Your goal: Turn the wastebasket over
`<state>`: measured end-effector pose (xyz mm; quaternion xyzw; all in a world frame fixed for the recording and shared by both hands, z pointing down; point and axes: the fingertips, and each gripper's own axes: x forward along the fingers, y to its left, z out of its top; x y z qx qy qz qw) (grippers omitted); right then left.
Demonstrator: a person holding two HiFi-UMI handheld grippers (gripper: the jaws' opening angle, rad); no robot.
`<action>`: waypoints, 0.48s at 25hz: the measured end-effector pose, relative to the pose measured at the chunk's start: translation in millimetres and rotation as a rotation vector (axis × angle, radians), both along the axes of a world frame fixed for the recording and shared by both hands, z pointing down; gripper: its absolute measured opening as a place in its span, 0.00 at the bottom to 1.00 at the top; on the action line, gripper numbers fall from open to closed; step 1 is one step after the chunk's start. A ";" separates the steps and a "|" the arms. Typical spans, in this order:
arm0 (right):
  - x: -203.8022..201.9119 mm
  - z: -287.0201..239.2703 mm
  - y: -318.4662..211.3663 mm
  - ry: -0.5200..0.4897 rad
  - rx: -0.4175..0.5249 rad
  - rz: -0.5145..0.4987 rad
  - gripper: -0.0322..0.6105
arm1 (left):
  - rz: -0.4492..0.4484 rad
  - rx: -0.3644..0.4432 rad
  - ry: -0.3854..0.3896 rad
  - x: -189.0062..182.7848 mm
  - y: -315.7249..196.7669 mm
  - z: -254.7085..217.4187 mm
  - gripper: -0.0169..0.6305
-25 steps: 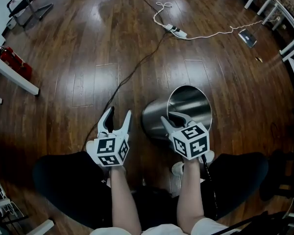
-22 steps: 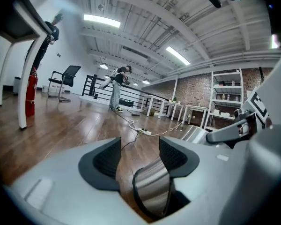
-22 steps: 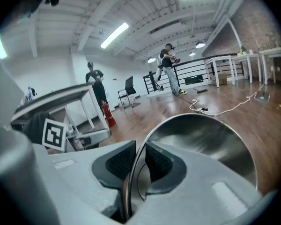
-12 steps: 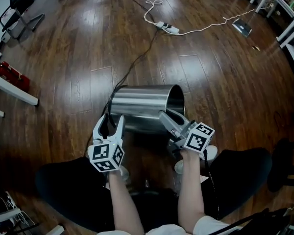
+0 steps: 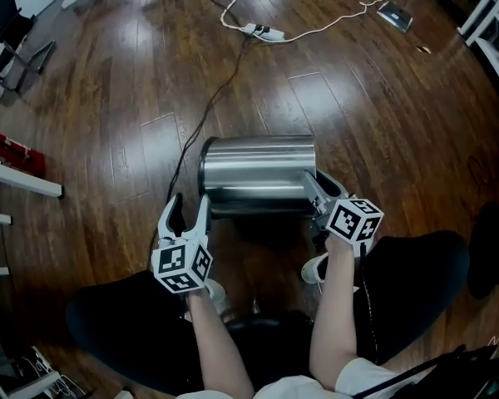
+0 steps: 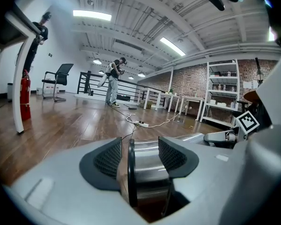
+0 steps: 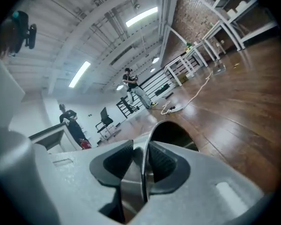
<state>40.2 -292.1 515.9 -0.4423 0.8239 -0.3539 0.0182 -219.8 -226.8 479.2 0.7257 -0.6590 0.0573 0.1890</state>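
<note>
The steel wastebasket (image 5: 258,169) lies on its side on the wood floor, its open mouth to the right. My right gripper (image 5: 312,185) is at the near edge of that mouth. In the right gripper view the thin rim (image 7: 155,125) stands between the pads of the right gripper (image 7: 141,156); the jaws are opening and a small gap shows on each side. My left gripper (image 5: 190,202) is open at the basket's closed left end. In the left gripper view, the left gripper (image 6: 139,149) has the black base ring (image 6: 131,172) between its pads, not pressed.
A black cable (image 5: 208,110) runs from a white power strip (image 5: 262,32) to the basket's left end. A red extinguisher (image 5: 8,150) and a white table leg (image 5: 21,177) are at the left. The person's knees and a shoe (image 5: 316,268) sit close behind the basket.
The wastebasket has gone from standing with its mouth up to lying on its side. My right gripper rolled and swung right with the rim. The left gripper barely moved.
</note>
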 end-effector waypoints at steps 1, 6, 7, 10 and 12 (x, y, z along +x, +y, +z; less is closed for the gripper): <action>10.0 7.3 -0.9 0.003 -0.023 0.037 0.20 | 0.011 -0.002 -0.001 3.9 -1.5 0.4 0.44; 58.6 48.0 -2.4 -0.082 -0.107 0.229 0.21 | 0.064 -0.005 0.010 19.7 -8.2 1.7 0.44; 61.2 49.9 -2.8 -0.107 -0.097 0.241 0.21 | 0.072 -0.006 0.004 22.2 -9.9 2.4 0.44; 63.3 50.7 -2.0 -0.034 -0.077 0.247 0.21 | 0.090 -0.024 -0.007 28.8 -16.0 7.6 0.44; 66.9 48.7 -0.7 0.108 -0.077 0.234 0.27 | 0.093 -0.084 -0.004 31.4 -21.8 19.7 0.40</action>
